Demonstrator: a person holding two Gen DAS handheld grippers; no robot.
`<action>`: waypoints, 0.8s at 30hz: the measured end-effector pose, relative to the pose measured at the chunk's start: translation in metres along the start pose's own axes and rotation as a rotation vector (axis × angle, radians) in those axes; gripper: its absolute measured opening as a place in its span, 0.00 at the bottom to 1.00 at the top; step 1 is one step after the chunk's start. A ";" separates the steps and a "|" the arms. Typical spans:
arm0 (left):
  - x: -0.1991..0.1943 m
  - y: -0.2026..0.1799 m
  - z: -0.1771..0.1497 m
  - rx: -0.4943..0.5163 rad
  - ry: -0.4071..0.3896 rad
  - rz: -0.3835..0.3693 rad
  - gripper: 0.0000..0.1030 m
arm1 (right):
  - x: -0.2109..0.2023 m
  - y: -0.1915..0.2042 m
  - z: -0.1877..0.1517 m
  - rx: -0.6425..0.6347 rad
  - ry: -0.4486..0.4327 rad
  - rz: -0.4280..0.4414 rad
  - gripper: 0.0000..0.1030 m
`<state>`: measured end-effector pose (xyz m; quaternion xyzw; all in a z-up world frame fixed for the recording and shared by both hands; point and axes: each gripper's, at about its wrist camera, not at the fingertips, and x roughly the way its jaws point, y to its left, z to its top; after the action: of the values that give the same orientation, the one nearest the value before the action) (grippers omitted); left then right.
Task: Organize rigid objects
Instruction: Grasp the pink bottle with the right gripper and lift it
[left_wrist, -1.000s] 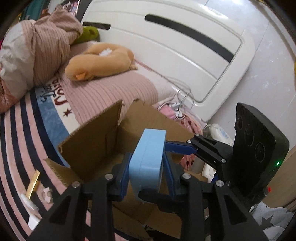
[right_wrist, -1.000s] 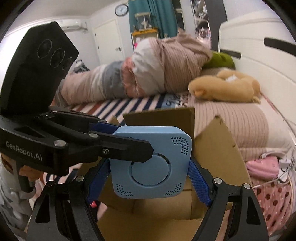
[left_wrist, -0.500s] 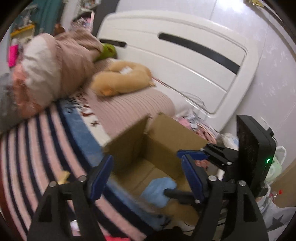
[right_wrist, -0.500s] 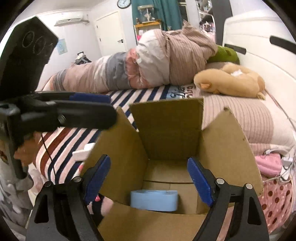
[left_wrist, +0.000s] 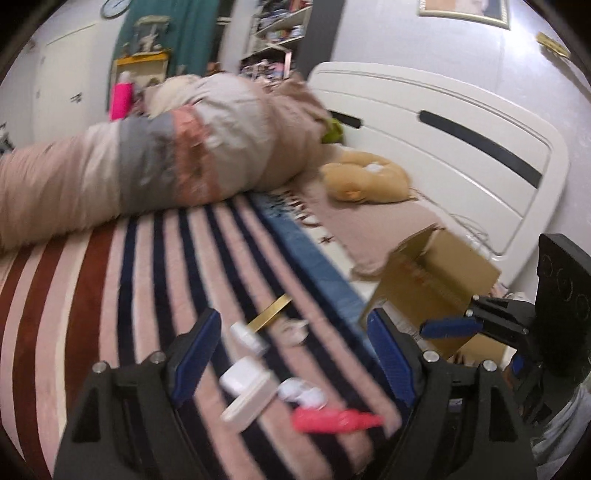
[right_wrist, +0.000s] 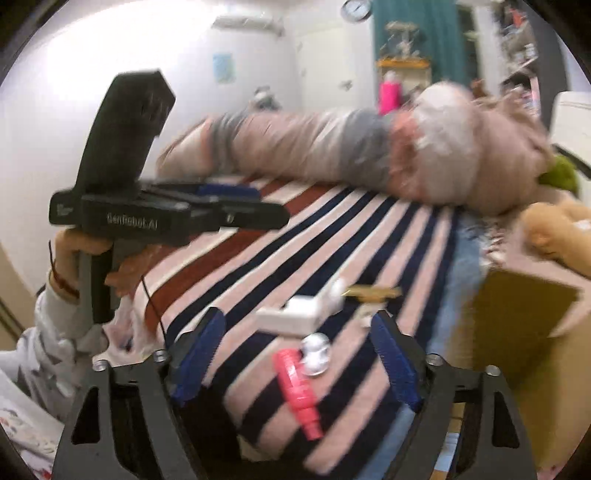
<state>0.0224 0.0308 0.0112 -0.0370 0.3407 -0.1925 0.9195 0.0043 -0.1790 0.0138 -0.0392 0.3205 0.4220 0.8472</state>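
The pale blue square plastic device has left my jaws and, I think, lies inside the brown cardboard box (left_wrist: 439, 273). My left hand-held gripper (left_wrist: 295, 354) is opening empty, my right hand-held gripper (right_wrist: 295, 354) closing on nothing, above the pink plastic bottle (right_wrist: 297, 391) on the striped bed (left_wrist: 92, 295): next pick.

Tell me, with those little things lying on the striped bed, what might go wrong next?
The small round silver-white object looks likely to roll away on the soft striped blanket if nudged. The pink plastic bottle lies right beside it, so the right gripper, closing with nothing between its fingers, could catch both. The brown cardboard box sits at the bed's edge and might tip.
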 end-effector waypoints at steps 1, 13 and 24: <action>0.001 0.008 -0.009 -0.007 0.007 0.008 0.77 | 0.009 0.004 -0.002 -0.008 0.026 0.010 0.67; 0.045 0.051 -0.086 -0.054 0.139 -0.031 0.77 | 0.119 -0.001 -0.054 -0.039 0.405 0.009 0.62; 0.056 0.042 -0.092 -0.049 0.180 -0.095 0.77 | 0.144 -0.011 -0.060 -0.047 0.467 -0.031 0.26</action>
<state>0.0163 0.0542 -0.1022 -0.0581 0.4245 -0.2302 0.8738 0.0444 -0.1071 -0.1191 -0.1606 0.4972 0.3957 0.7553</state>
